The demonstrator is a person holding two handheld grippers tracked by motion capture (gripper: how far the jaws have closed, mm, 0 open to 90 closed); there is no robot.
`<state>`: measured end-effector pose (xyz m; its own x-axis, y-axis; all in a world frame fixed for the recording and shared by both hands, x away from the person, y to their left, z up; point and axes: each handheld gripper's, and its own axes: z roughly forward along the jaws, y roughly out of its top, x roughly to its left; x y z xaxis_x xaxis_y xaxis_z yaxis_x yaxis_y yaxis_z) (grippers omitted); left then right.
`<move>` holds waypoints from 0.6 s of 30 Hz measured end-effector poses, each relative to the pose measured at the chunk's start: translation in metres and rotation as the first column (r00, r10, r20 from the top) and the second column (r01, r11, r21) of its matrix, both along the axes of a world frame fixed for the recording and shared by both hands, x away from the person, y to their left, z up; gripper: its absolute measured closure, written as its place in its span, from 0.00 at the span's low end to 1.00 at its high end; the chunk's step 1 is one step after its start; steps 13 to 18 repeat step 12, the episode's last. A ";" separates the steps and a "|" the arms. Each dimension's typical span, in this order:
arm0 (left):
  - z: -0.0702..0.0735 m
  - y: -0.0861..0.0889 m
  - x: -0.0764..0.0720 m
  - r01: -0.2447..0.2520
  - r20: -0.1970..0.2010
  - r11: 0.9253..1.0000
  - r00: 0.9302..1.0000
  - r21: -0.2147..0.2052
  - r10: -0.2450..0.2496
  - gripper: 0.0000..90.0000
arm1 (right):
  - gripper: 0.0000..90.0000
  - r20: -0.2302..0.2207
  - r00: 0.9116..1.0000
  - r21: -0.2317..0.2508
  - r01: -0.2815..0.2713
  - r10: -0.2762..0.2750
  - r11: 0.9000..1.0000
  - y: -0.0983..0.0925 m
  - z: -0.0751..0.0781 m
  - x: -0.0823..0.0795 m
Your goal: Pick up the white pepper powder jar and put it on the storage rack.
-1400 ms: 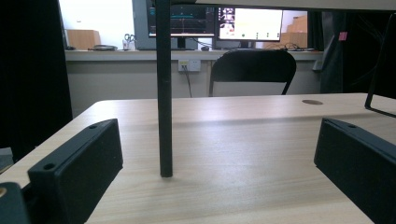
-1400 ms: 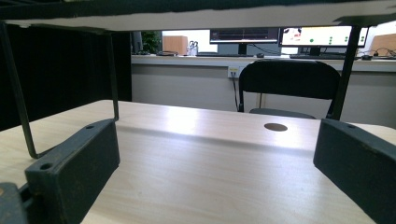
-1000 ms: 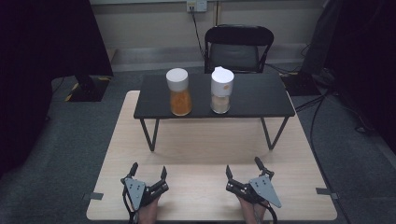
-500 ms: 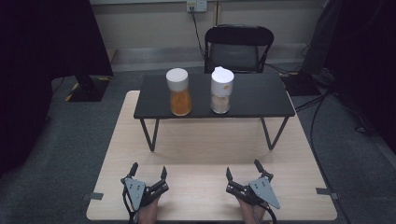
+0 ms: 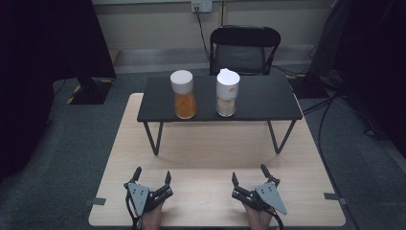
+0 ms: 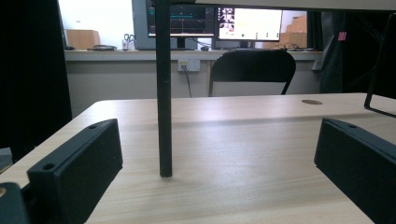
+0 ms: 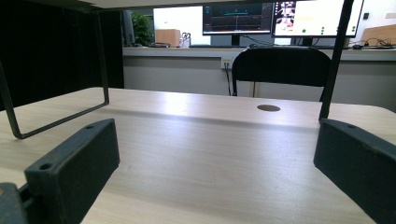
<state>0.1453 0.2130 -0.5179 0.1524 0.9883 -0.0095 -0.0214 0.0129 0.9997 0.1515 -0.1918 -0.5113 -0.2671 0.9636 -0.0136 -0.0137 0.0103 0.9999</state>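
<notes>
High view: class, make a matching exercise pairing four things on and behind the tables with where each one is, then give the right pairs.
Things:
1. orange jar
2. pale jar
3. chair
4. left gripper

Places:
A. behind the black shelf
B. near edge of the wooden table, jaws open
C. on the shelf, left side
D. on the shelf, right of the other jar

Pairs: 1-C, 2-D, 3-A, 4-B
</notes>
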 end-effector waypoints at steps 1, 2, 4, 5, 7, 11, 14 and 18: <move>0.000 0.000 0.000 0.000 0.000 1.000 1.000 0.000 0.000 0.00 | 0.00 0.000 1.000 0.003 0.000 0.000 1.000 0.000 0.000 0.000; 0.000 0.000 0.000 0.000 0.000 1.000 1.000 0.000 0.000 0.00 | 0.00 0.000 1.000 0.007 0.000 0.000 1.000 -0.001 0.000 0.000; 0.000 0.000 0.000 0.000 0.000 1.000 1.000 0.000 0.000 0.00 | 0.00 0.000 1.000 0.009 0.001 -0.001 1.000 -0.001 0.000 0.000; 0.000 0.000 0.000 0.000 0.000 1.000 1.000 0.000 0.000 0.00 | 0.00 0.000 1.000 0.009 0.001 -0.001 1.000 -0.001 -0.001 0.000; 0.000 0.000 0.000 0.000 0.001 1.000 1.000 0.000 0.000 0.00 | 0.00 0.001 1.000 0.008 0.002 -0.002 1.000 -0.001 -0.001 0.000; 0.000 0.002 0.000 0.010 0.001 1.000 1.000 -0.002 -0.010 0.00 | 0.00 0.001 1.000 0.009 0.005 -0.005 1.000 0.000 -0.001 0.000; 0.000 0.002 0.000 0.010 0.001 1.000 1.000 -0.002 -0.010 0.00 | 0.00 0.001 1.000 0.008 0.006 -0.006 1.000 0.000 -0.001 0.000; 0.000 0.002 0.000 0.010 0.001 1.000 1.000 -0.002 -0.010 0.00 | 0.00 0.001 1.000 0.008 0.006 -0.006 1.000 0.000 -0.001 0.000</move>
